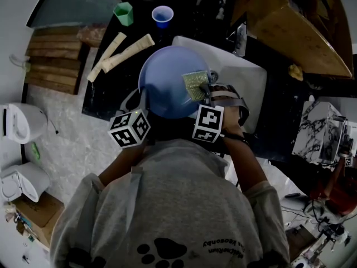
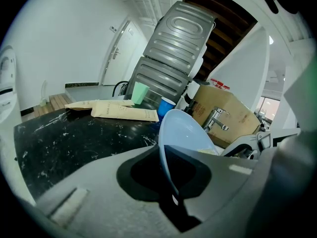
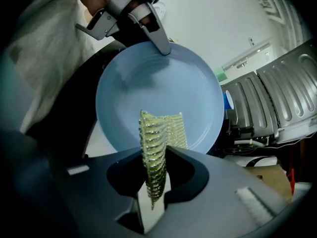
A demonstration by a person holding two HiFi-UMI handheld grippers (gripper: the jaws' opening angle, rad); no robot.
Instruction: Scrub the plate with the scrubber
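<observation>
A light blue plate (image 1: 164, 80) is held tilted over the white sink (image 1: 248, 74). My left gripper (image 1: 140, 106) is shut on its near rim. In the left gripper view the plate's (image 2: 185, 130) edge runs between the left gripper's (image 2: 171, 182) jaws. My right gripper (image 1: 202, 95) is shut on a yellow-green mesh scrubber (image 1: 195, 85) that lies against the plate's right side. The right gripper view shows the scrubber (image 3: 163, 128) standing up from the right gripper (image 3: 154, 182) onto the plate's (image 3: 158, 83) face, with the left gripper (image 3: 161, 46) clamped on the far rim.
The black marble counter (image 1: 106, 99) carries a green cup (image 1: 124, 13), a blue cup (image 1: 162, 15) and two tan paper packets (image 1: 128, 52). A faucet (image 1: 240, 38) stands behind the sink, beside a cardboard box (image 1: 290, 27). A white appliance (image 1: 19, 121) sits on the floor at left.
</observation>
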